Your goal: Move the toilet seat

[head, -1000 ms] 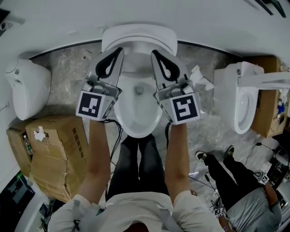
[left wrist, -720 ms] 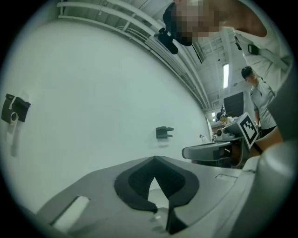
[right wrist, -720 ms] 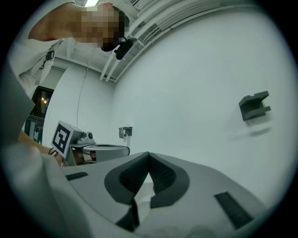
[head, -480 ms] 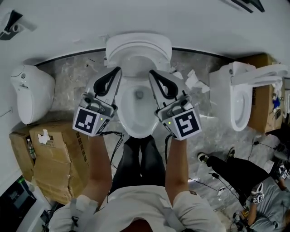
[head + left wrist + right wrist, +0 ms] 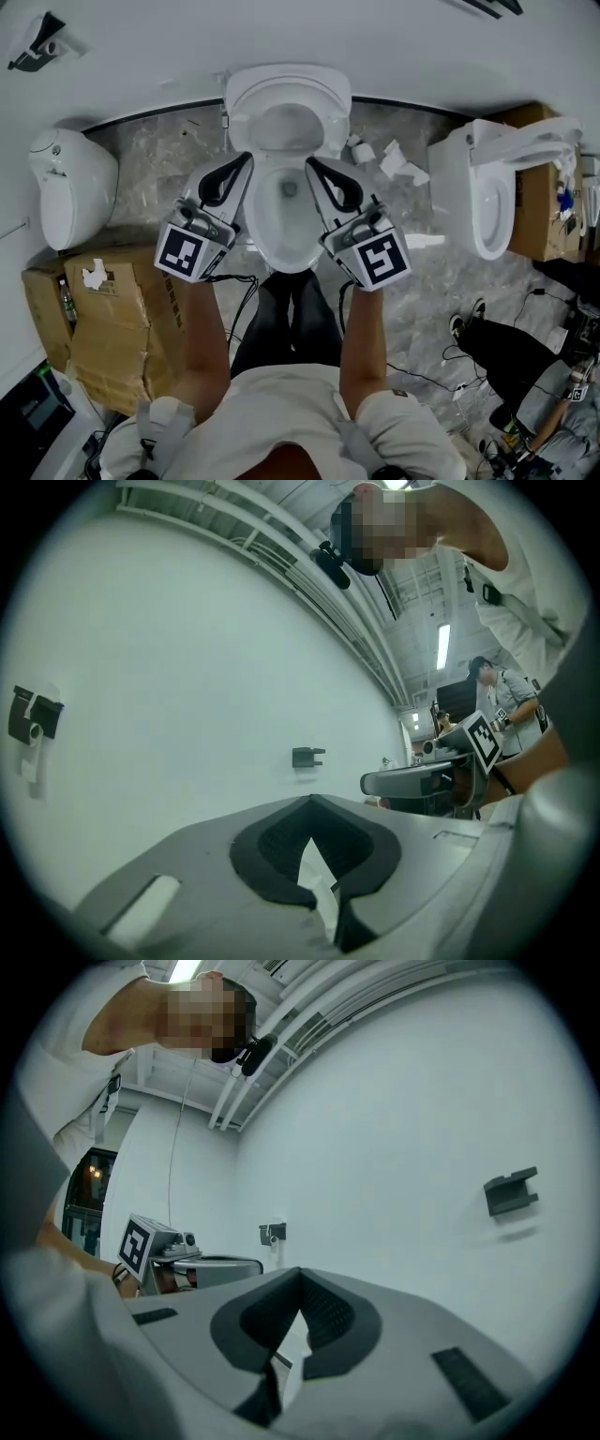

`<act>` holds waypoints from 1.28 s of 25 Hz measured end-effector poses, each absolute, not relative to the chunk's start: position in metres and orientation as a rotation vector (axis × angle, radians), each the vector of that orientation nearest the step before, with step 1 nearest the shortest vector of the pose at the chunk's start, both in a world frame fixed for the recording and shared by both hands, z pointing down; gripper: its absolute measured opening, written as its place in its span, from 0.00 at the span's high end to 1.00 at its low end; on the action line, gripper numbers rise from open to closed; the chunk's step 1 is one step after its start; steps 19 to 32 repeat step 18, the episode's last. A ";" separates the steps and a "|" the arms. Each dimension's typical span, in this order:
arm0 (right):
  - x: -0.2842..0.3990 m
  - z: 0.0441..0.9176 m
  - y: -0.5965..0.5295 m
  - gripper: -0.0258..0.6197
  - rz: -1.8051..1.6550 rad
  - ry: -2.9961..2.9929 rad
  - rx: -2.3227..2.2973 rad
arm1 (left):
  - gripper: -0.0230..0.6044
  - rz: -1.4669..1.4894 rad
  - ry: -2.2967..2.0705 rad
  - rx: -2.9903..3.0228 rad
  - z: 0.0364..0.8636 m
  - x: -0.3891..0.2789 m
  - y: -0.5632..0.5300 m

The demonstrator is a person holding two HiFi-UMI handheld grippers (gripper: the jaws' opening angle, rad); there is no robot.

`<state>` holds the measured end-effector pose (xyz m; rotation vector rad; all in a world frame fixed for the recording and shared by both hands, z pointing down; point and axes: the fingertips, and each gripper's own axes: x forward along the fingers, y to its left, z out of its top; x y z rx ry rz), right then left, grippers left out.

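The white toilet stands in the middle of the head view, against the wall. Its seat and lid are raised against the tank. My left gripper hovers over the bowl's left rim and my right gripper over its right rim. Both point toward the wall and are shut on nothing. The left gripper view looks up the bare wall past its closed jaws, with the right gripper alongside. The right gripper view shows its closed jaws and the left gripper.
A white fixture stands at the left, above cardboard boxes. Another toilet and a box stand at the right. Crumpled paper lies by the toilet base. Another person's legs and cables lie at the lower right.
Both grippers have drawn back from beside the raised seat toward the front of the bowl, staying shut. The head view has shifted, showing more floor.
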<state>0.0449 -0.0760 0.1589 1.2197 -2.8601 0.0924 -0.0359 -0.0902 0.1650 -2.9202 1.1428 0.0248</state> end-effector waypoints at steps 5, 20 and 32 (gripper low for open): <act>0.046 0.149 -0.057 0.96 0.085 -2.855 1.213 | 0.96 0.036 1.132 -2.924 0.153 -0.034 -0.069; 0.028 0.119 -0.030 0.96 0.004 -2.882 1.203 | 0.96 0.030 1.095 -2.924 0.131 -0.043 -0.040; 0.028 0.119 -0.030 0.96 0.004 -2.882 1.203 | 0.96 0.030 1.095 -2.924 0.131 -0.043 -0.040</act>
